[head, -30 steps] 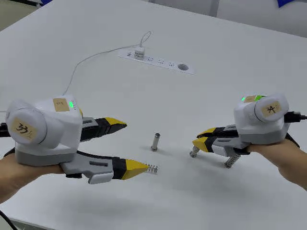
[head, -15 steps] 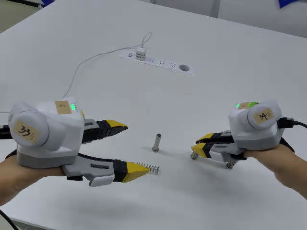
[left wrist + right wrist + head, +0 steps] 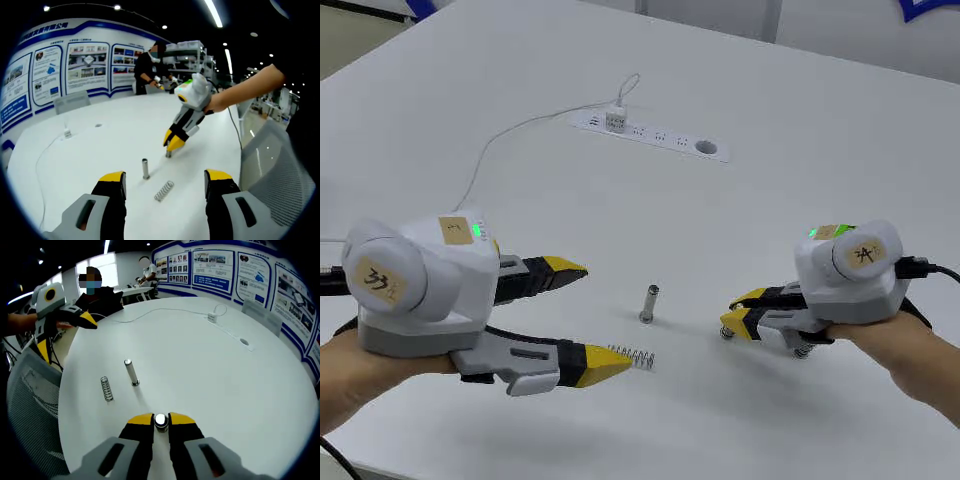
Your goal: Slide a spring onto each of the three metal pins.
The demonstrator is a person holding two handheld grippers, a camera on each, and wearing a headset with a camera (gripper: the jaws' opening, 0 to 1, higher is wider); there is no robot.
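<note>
Head view: both grippers sat low over the white bench (image 3: pixel 770 200), with the work between them.
Left gripper (image 3: pixel 606 316): jaws spread wide apart and holding nothing, the lower yellow tip just beside the loose spring (image 3: pixel 632 354).
Loose spring: lay on its side on the bench, near the bare pin (image 3: pixel 649 302) but apart from it, on the person's side.
Bare pin: stood upright between the two grippers, with no spring on it.
Right gripper (image 3: pixel 738 312): jaws drawn together on the gripped pin (image 3: pixel 160 421), whose round head sat pinched between the yellow tips in the right gripper view.
Third pin (image 3: pixel 802 350): mostly hidden under the right gripper; coils seemed to wrap it, though too small to be sure.
Step in hand: probably the last pin, with the right gripper finishing at its own pin.
Next move: the left gripper would need to close on the loose spring, tip it upright, line its bore over the bare pin and lower it gently so the pin does not topple.
</note>
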